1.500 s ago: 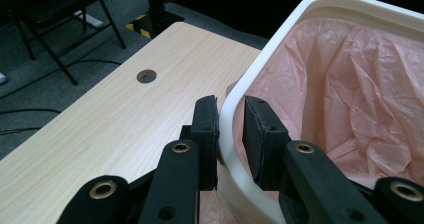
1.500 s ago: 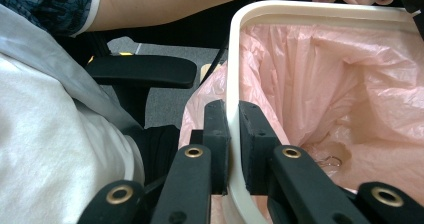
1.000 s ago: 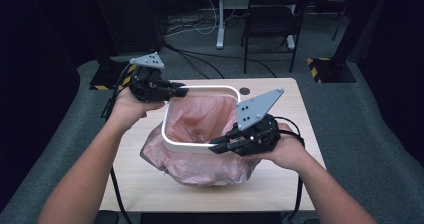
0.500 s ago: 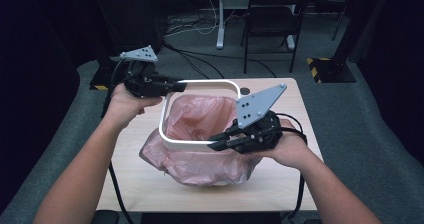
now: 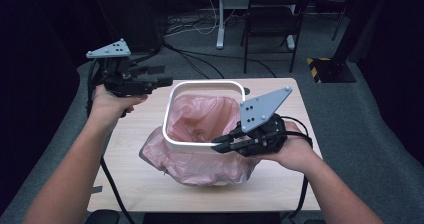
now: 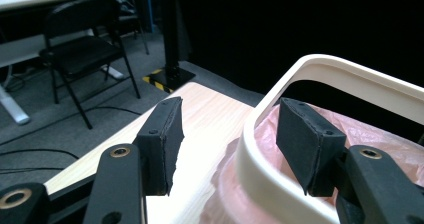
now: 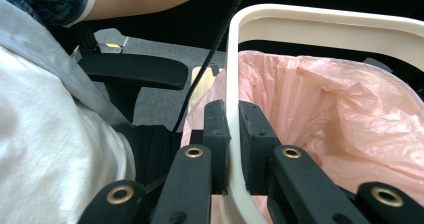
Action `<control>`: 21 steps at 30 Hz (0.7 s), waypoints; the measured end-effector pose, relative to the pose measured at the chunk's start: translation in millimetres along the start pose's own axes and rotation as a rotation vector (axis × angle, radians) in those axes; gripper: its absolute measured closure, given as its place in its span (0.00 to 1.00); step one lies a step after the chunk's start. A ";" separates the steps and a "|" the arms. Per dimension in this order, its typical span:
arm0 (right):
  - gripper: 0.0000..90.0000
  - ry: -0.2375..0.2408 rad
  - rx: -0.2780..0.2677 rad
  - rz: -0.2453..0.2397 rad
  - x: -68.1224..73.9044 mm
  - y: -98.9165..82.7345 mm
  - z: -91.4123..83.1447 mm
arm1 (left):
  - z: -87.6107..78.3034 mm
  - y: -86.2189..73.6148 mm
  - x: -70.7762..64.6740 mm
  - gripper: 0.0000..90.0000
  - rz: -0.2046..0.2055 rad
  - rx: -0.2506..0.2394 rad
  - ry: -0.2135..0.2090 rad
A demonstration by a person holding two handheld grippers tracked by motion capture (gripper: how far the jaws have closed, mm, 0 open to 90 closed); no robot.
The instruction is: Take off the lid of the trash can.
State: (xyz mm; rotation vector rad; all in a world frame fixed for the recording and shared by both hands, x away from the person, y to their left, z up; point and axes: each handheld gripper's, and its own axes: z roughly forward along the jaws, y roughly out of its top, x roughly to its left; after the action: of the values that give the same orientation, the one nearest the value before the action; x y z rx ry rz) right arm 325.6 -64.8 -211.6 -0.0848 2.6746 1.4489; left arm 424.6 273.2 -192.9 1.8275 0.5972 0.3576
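Bin body hidden under pink bag (image 5: 200, 159). White rim (image 7: 350, 26) cut off at the right edge in right gripper view, near part covered by right hand-held gripper (image 7: 229, 134) pads. Bag bottom too dim to read. Tabletop (image 5: 130, 184) front edge cut by frame.

This looks like a lab or office workroom set up for recording. A small wooden counter (image 5: 150, 179) stands on grey carpet (image 5: 380, 134), black curtains (image 5: 390, 34) close off the sides, cables (image 5: 195, 26) trail across the floor, and a black folding chair (image 5: 272, 19) stands behind beside a desk leg (image 5: 219, 14).
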 end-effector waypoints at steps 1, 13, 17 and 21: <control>0.92 -0.006 0.000 0.002 0.1 -0.9 -0.7 | -4.4 -1.2 1.7 0.48 -0.004 -0.009 0.008; 0.92 -0.098 -0.008 0.033 -0.3 -13.2 -16.8 | -20.0 -24.1 8.4 0.47 0.005 0.010 0.062; 0.92 -0.131 -0.012 0.057 -2.8 -20.5 -22.8 | -14.5 -31.2 6.3 0.47 0.015 0.023 0.056; 0.92 -0.159 -0.013 0.083 -4.1 -26.4 -28.2 | -10.5 -37.4 2.1 0.47 0.026 0.029 0.055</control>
State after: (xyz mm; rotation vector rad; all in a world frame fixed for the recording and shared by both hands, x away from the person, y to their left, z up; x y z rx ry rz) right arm 330.4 -102.8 -217.8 0.1358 2.5688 1.4305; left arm 412.6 291.9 -224.8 1.8598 0.6204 0.4199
